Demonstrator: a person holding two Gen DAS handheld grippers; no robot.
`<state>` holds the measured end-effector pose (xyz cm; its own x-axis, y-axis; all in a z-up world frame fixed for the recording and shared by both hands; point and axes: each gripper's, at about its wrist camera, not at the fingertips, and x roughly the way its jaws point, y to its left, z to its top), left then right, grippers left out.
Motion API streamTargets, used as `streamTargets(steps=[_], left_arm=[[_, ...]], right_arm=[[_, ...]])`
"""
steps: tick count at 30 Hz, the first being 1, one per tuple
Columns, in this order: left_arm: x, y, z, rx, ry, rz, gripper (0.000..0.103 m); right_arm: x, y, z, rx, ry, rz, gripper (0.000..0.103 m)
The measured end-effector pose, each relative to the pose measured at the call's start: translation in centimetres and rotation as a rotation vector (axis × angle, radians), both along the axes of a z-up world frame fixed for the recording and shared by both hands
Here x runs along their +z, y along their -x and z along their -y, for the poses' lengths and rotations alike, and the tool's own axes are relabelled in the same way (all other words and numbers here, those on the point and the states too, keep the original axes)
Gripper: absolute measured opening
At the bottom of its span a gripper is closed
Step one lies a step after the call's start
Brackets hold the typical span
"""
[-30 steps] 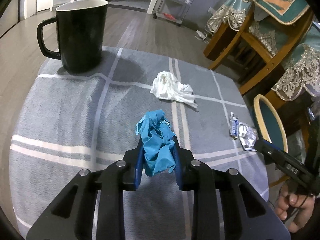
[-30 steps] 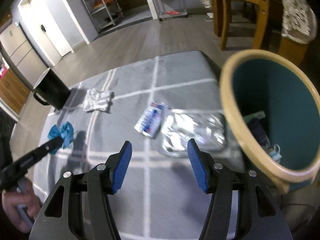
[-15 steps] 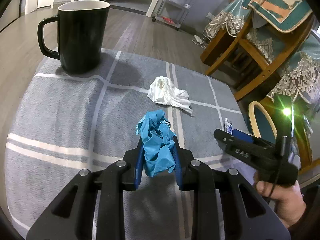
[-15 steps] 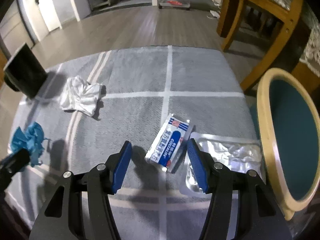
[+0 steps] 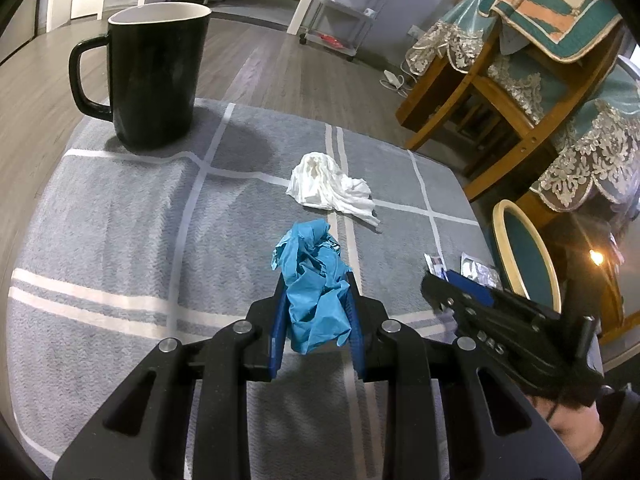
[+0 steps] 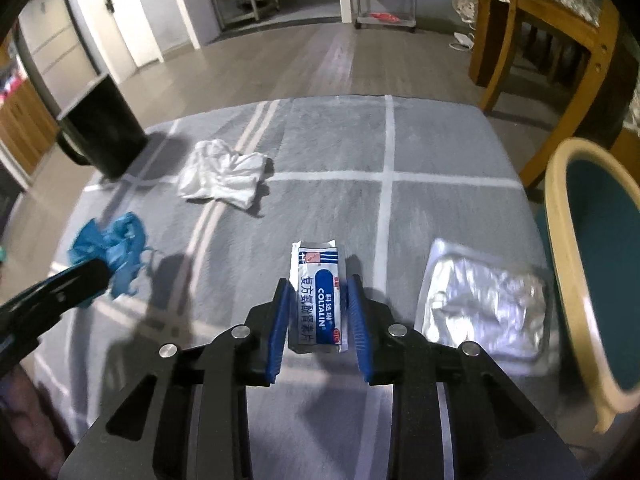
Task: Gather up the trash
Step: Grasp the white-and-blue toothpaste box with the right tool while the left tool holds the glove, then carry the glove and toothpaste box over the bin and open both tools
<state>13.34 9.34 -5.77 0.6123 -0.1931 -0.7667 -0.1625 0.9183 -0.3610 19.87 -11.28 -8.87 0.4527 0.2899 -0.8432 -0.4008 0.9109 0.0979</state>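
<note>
Right gripper [image 6: 318,312] jaws narrowed around sachet [image 6: 318,300] | left gripper [image 5: 316,308] clamps blue glove [image 5: 312,284]

On the desk [image 6: 440,140], seen from the right wrist, the sachet [image 6: 319,304] lies between the fingers of the right tongs [image 6: 318,312]. The foil pack [image 6: 486,304] lies at its 3 o'clock, near the desk edge, with the bin [image 6: 560,240] beyond that edge. The tissue [image 6: 222,178] lies at the sachet's 10 o'clock, and the mug [image 6: 100,128] stands farther out at 10 o'clock, at the far corner. The crumpled glove [image 5: 314,284] sits between the fingers of the left tongs [image 5: 316,312], at the sachet's 9 o'clock.
</note>
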Motion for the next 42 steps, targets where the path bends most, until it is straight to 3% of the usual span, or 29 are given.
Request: streamTargets(steps=[16,24,42], left_arm=[[1.2,1.1,4.2,-0.171,-0.039,0.068,0.024],[1.2,1.9,6.1,-0.245,-0.023,0.055,0.024],[3.3,1.2,12.4,-0.338,-0.027,0.057,0.024]], right_arm=[[5.1,5.9,6.1,0.036,-0.086,0.113,0.031],[6.7,7.4,10.0,-0.023,-0.092,0.203,0.031],[8.5,5.7,16.1,-0.188,-0.155,0.269,0.031]])
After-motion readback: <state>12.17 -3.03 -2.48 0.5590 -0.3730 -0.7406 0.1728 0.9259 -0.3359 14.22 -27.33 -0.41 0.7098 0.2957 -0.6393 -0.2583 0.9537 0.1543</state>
